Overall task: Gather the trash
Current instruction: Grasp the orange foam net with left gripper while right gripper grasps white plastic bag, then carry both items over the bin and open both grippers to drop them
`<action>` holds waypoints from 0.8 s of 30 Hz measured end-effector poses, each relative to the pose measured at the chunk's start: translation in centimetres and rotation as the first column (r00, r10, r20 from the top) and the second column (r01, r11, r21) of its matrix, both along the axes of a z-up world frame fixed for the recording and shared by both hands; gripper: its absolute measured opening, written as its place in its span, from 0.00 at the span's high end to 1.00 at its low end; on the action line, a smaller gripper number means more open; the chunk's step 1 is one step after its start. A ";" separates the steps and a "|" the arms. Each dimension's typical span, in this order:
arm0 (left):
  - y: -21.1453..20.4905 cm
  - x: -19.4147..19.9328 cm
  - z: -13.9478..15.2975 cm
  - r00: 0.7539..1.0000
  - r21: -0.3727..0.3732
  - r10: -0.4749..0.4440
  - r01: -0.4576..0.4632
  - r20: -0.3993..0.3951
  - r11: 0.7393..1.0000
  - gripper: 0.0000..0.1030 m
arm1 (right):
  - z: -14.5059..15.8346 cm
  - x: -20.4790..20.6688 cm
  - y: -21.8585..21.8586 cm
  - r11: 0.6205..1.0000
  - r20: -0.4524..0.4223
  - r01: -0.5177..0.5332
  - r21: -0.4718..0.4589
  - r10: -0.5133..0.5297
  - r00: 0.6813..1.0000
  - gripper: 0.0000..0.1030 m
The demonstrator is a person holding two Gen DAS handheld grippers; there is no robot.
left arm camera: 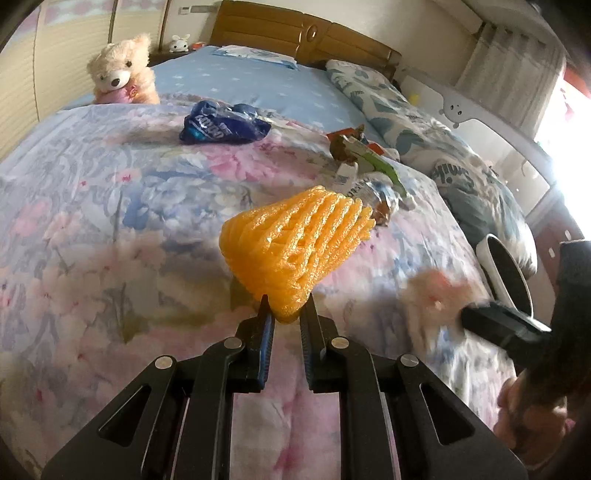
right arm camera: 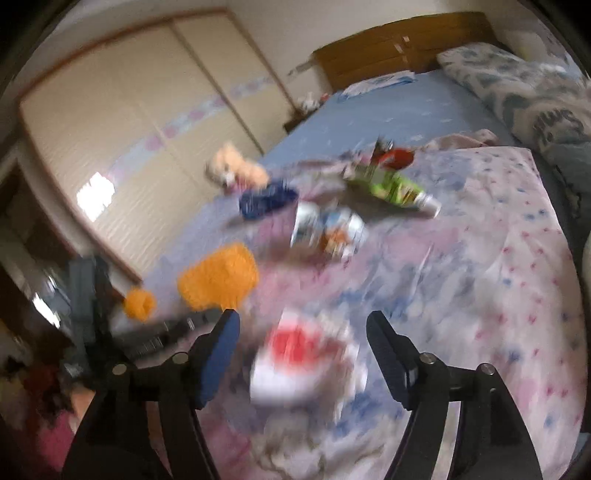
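Observation:
My left gripper (left arm camera: 287, 302) is shut on an orange foam fruit net (left arm camera: 295, 247) and holds it above the floral bedspread (left arm camera: 110, 229). The net also shows, blurred, in the right wrist view (right arm camera: 218, 282). My right gripper (right arm camera: 303, 325) is open above a blurred red and white wrapper (right arm camera: 295, 362) lying on the bed; its jaws stand wide on either side. Further back lie a blue snack bag (left arm camera: 223, 123), a green and white wrapper (left arm camera: 369, 158) and a crumpled silver wrapper (left arm camera: 380, 194).
A teddy bear (left arm camera: 122, 74) sits at the bed's far left. Patterned pillows (left arm camera: 406, 110) lie along the right side, with a wooden headboard (left arm camera: 295, 33) behind. A white rimmed bin (left arm camera: 506, 277) stands at the bed's right edge. A wardrobe (right arm camera: 129, 129) lines the left wall.

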State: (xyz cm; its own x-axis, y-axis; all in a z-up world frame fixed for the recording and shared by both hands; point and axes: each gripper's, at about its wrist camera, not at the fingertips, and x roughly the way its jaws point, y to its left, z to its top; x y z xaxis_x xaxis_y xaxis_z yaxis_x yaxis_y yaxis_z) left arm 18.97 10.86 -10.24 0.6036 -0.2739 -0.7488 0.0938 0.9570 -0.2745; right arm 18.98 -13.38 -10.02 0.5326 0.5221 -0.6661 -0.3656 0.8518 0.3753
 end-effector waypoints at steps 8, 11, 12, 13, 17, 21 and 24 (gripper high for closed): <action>-2.4 -1.7 0.4 0.999 0.019 -0.053 0.053 0.007 0.998 0.88 | -1.9 -1.2 -1.2 0.998 -0.046 0.067 -0.014 -0.068 0.997 0.87; -3.3 -2.1 0.7 0.998 0.019 -0.066 0.066 0.014 0.998 0.88 | -1.0 -2.0 -2.5 0.996 -0.012 0.093 -0.012 -0.093 0.996 0.87; -3.5 -2.1 0.8 0.998 0.015 -0.066 0.066 0.013 0.998 0.88 | -0.8 -2.1 -2.8 0.996 -0.006 0.095 -0.006 -0.095 0.995 0.87; -3.6 -2.1 0.8 0.998 0.006 -0.067 0.067 0.007 0.998 0.88 | -0.4 -2.5 -3.2 0.995 0.010 0.097 0.002 -0.097 0.995 0.87; -4.6 -2.4 1.0 0.997 0.005 -0.081 0.081 0.004 0.997 0.88 | 0.8 -3.6 -3.4 0.992 0.056 0.116 -0.043 -0.113 0.992 0.87; -6.6 -2.8 1.6 0.992 0.009 -0.123 0.123 0.015 0.992 0.88 | 1.1 -4.5 -5.2 0.988 0.051 0.153 -0.023 -0.151 0.987 0.87; -8.5 -3.1 1.8 0.986 0.016 -0.164 0.164 0.017 0.986 0.88 | 1.2 -5.1 -7.1 0.982 0.043 0.187 0.000 -0.187 0.981 0.87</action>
State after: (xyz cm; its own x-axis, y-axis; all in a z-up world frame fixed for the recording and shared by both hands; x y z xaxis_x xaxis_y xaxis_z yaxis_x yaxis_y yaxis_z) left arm 15.87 2.31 -8.48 0.5651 -0.3601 -0.7423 0.2551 0.9319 -0.2579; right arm 13.90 -20.48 -8.87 0.6485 0.4078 -0.6427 -0.2149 0.9081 0.3593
